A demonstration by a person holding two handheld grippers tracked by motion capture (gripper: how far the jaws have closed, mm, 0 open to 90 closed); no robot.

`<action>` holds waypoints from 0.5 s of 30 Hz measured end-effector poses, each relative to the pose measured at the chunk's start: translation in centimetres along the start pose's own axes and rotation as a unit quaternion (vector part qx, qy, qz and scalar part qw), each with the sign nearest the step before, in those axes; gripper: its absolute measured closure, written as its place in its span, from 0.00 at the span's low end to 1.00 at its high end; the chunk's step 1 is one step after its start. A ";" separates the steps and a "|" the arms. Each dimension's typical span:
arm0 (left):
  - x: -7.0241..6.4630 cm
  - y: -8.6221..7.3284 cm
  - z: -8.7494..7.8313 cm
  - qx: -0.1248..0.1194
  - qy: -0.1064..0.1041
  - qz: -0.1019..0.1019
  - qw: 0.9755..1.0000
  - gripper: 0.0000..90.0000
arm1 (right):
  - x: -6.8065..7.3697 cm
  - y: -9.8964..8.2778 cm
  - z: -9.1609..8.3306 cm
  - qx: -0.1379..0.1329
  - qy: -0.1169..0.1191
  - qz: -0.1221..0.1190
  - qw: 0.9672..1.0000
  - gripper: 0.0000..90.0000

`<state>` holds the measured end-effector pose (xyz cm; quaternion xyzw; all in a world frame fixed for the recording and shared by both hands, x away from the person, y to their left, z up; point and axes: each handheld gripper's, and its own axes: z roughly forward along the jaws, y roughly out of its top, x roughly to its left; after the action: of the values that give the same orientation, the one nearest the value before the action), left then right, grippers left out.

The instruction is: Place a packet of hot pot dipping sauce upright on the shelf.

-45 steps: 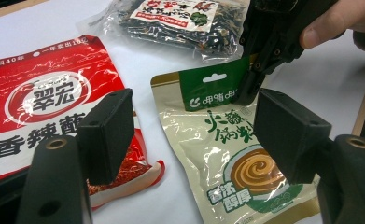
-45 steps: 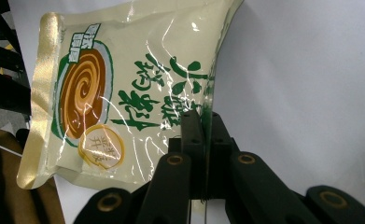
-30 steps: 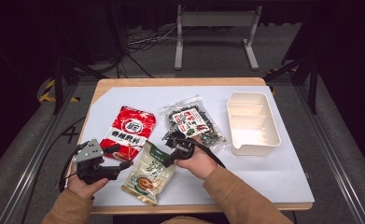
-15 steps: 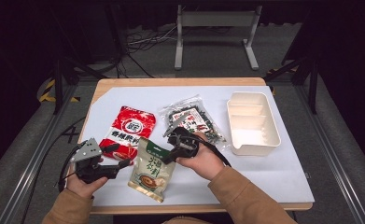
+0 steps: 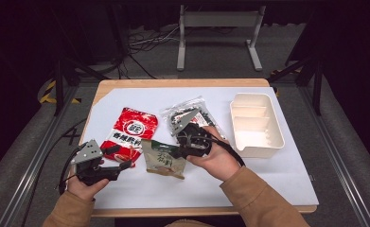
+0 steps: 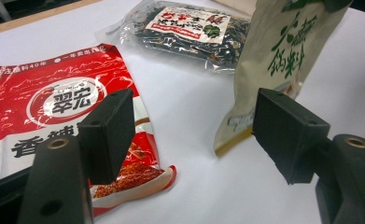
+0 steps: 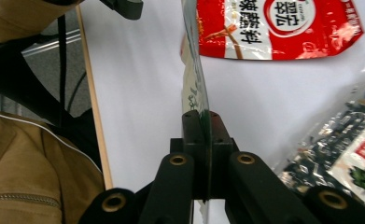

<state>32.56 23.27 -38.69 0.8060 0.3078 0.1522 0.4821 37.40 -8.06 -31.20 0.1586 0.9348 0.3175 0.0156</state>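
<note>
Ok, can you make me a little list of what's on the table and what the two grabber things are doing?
Held thing: green and cream packet, hanging by its top edge
Right gripper: shut on the packet's edge
Left gripper: open, nothing between its jaws
Red packet: flat on the white table cover, left of the held one
Clear bag of dark bits: flat, behind the right hand
White tray: at the right, compartments empty

The red packet (image 5: pixel 131 134) and clear seaweed bag (image 5: pixel 192 118) are glossy, crinkled plastic film. The green pouch (image 5: pixel 163 160) looks matt, paper-like. The tray (image 5: pixel 256 124) is smooth plastic, the table (image 5: pixel 173 83) edge wood.
</note>
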 end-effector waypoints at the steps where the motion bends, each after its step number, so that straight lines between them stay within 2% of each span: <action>1: 0.0 0.0 0.0 -0.001 0.001 -0.001 1.000 0.34 | 0.0 0.0 -0.2 -0.001 -0.004 0.000 1.000 1.00; 15: 0.2 -0.1 0.0 -0.003 0.001 -0.007 1.000 0.34 | -1.2 -0.7 -4.1 -0.008 -0.034 -0.002 0.999 1.00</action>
<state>32.65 23.40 -38.77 0.8022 0.3141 0.1506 0.4849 37.84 -11.32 -28.43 0.1673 0.9314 0.3195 0.0492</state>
